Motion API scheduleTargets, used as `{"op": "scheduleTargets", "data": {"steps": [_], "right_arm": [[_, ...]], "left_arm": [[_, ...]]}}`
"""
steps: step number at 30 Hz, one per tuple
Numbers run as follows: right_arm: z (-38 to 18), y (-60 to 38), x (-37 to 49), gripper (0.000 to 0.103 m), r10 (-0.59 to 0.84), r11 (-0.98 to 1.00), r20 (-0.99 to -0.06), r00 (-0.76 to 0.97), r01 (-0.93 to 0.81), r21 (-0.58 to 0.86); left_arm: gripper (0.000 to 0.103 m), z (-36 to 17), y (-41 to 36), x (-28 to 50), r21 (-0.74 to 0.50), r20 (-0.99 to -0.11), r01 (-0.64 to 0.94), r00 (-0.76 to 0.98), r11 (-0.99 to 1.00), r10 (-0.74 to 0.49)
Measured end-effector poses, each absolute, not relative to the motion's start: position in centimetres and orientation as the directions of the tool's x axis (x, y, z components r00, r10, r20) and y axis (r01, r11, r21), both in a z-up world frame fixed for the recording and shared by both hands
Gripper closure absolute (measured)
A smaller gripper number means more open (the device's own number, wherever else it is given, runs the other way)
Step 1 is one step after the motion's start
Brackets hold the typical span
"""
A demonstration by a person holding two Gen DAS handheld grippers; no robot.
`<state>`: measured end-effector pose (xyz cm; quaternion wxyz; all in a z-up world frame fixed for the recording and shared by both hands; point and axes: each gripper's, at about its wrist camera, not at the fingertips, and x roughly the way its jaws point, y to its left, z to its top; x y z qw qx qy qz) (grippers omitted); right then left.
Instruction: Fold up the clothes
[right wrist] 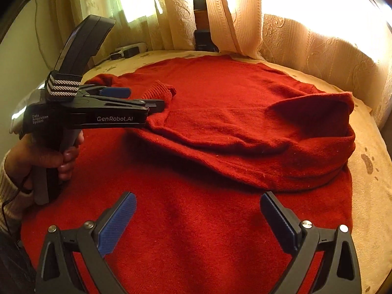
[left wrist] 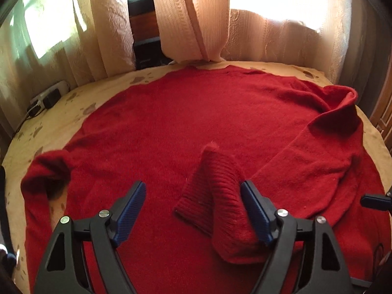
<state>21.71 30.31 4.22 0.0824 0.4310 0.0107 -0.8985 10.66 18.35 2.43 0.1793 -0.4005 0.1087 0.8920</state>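
Spreading wide just above a red sweater (left wrist: 186,122), the left gripper (left wrist: 193,210) has its blue pads apart, with the sweater's ribbed cuff (left wrist: 215,196) lying between them and seeming to lean on the right-hand pad without being pinched. Close by, the right gripper (right wrist: 198,223) also hangs with pads spread and nothing between them, over flat red knit, and just ahead of it a sleeve (right wrist: 257,144) lies folded across the body. Beyond both tools the sweater covers a cream patterned bedspread (left wrist: 61,112), ending at pale curtains (left wrist: 193,17).
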Motion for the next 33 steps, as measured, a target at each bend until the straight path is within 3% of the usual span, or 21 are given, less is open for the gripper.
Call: {"op": "scheduleTargets", "data": {"steps": [3, 4, 10, 14, 33], "right_arm": [[3.8, 29.9, 21.5, 0.0, -0.127, -0.987, -0.791, -0.599, 0.155, 0.04], [3.8, 29.8, 21.5, 0.0, -0.12, -0.988, -0.792, -0.598, 0.153, 0.034], [3.0, 28.9, 20.9, 0.0, -0.066, -0.989, -0.814, -0.578, 0.148, -0.025], [2.9, 29.2, 21.0, 0.0, -0.074, -0.989, -0.812, -0.578, 0.146, -0.014], [3.0, 29.2, 21.1, 0.0, -0.079, -0.989, -0.811, -0.579, 0.149, -0.01]], "left_arm": [[0.012, 2.2, 18.0, 10.7, 0.052, -0.758, -0.39, -0.615, -0.919, 0.218], [0.001, 2.0, 18.0, 10.6, 0.059, -0.761, -0.381, -0.615, -0.923, 0.206], [0.001, 0.9, 15.9, 8.8, -0.124, -0.79, -0.361, -0.528, -0.924, 0.312], [0.001, 0.9, 16.7, 9.0, -0.079, -0.798, -0.363, -0.535, -0.928, 0.278], [0.001, 1.0, 16.3, 9.1, -0.094, -0.796, -0.36, -0.533, -0.928, 0.287]]}}
